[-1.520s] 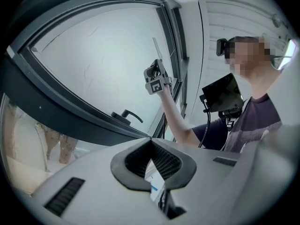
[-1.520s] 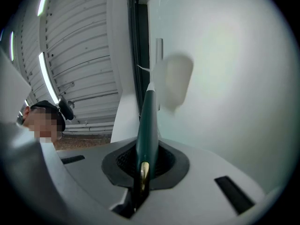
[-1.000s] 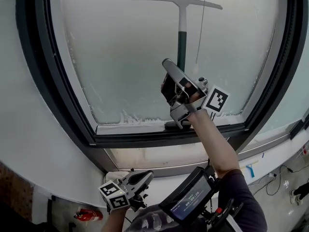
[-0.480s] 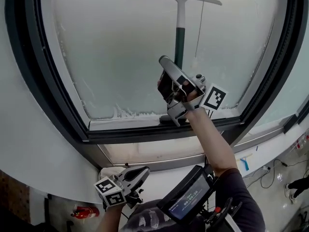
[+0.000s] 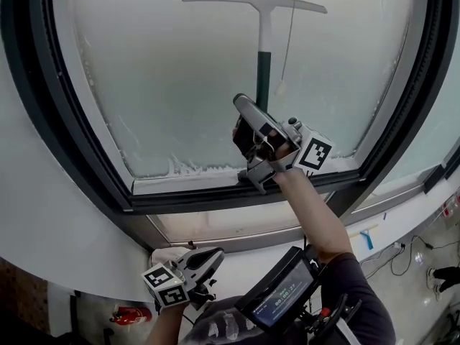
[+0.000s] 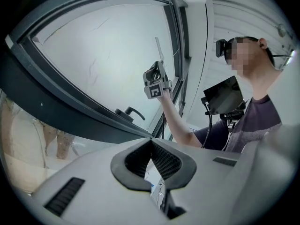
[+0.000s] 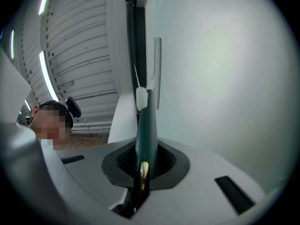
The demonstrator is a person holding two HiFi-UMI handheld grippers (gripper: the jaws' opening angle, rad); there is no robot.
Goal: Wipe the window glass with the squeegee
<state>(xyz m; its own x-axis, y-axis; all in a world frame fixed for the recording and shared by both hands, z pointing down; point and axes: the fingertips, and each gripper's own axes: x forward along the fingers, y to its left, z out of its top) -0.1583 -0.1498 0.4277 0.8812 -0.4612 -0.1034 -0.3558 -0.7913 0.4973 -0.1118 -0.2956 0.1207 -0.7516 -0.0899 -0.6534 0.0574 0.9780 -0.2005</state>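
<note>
The squeegee has a pale blade (image 5: 251, 2) lying across the window glass (image 5: 172, 85) near the top, a white neck and a dark green handle (image 5: 264, 74). My right gripper (image 5: 257, 113) is raised against the pane and shut on that handle. In the right gripper view the green handle (image 7: 146, 125) runs up out of the closed jaws of the right gripper (image 7: 145, 161) to the blade (image 7: 157, 69) on the glass. My left gripper (image 5: 214, 257) hangs low below the sill, shut and empty; in its own view the left gripper (image 6: 151, 146) has its pads pressed together.
A dark window frame (image 5: 68, 128) surrounds the pane, with a frosty residue strip (image 5: 190, 167) along the bottom edge. A thin cord (image 5: 289, 42) hangs in front of the glass. A window handle (image 6: 129, 112) sits on the lower frame. A screen device (image 5: 280, 293) hangs at the person's chest.
My right gripper has drawn the squeegee a little way down the glass. The left gripper has stayed where it was, still shut.
</note>
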